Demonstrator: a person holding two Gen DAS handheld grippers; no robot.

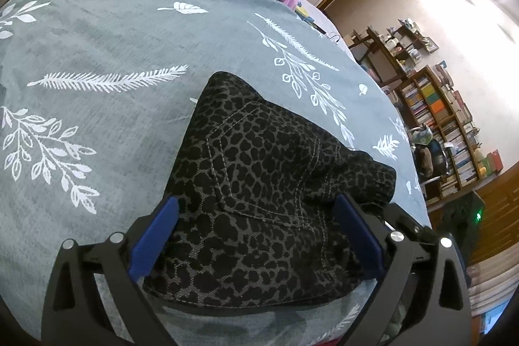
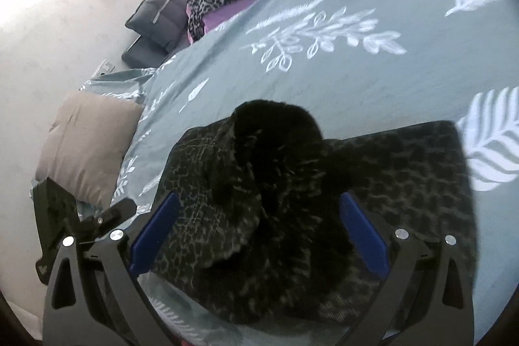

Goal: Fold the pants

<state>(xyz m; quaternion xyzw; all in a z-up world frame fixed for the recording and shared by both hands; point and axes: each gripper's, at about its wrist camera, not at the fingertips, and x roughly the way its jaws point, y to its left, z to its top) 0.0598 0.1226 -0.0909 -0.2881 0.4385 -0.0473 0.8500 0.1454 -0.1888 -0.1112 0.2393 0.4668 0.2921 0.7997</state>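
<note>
The leopard-print pants [image 1: 259, 184] lie on the grey leaf-patterned bedspread [image 1: 97, 47], already doubled into a thick bundle, back pocket uppermost in the left wrist view. The left gripper [image 1: 256, 235] hangs over them with its blue pads spread wide on either side of the cloth, pinching nothing. The right gripper [image 2: 259, 235] stands just as wide above the other end, where a dark hump of fabric (perhaps a turned-over leg or cuff, though the blur makes it hard to say) sits proud of the flat part; it grasps nothing either.

I'd judge a fold has just been laid down and let go. Next, that lumpy end wants catching at an edge and drawing over or pressing flat, so the stack lies even.
</note>
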